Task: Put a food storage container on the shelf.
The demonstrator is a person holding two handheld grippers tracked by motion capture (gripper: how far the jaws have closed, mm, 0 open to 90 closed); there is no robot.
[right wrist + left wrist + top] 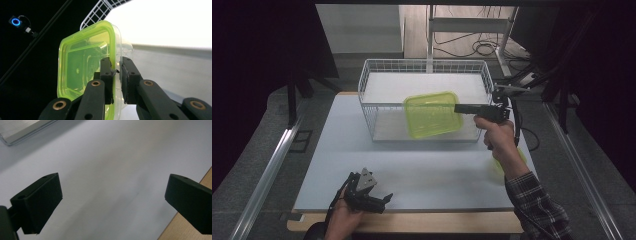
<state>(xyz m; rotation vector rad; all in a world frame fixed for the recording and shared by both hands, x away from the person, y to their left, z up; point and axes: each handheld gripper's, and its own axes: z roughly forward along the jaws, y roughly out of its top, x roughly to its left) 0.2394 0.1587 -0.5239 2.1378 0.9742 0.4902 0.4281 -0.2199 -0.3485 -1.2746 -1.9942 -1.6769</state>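
Holding the lime-green container (pixel 432 114) with my right gripper (pixel 116 72) clamped on its rim: light, stiff, slippery plastic, best gripped there.

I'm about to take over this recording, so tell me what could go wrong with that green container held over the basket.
1. The right gripper pinches only the thin rim of the translucent green plastic container, which hangs tilted; it could swing or slip out.
2. The container hangs at the white wire basket's top edge, so a corner might catch the wires on the way in.
3. The left gripper rests open near the table's front edge, too far away to steady anything.
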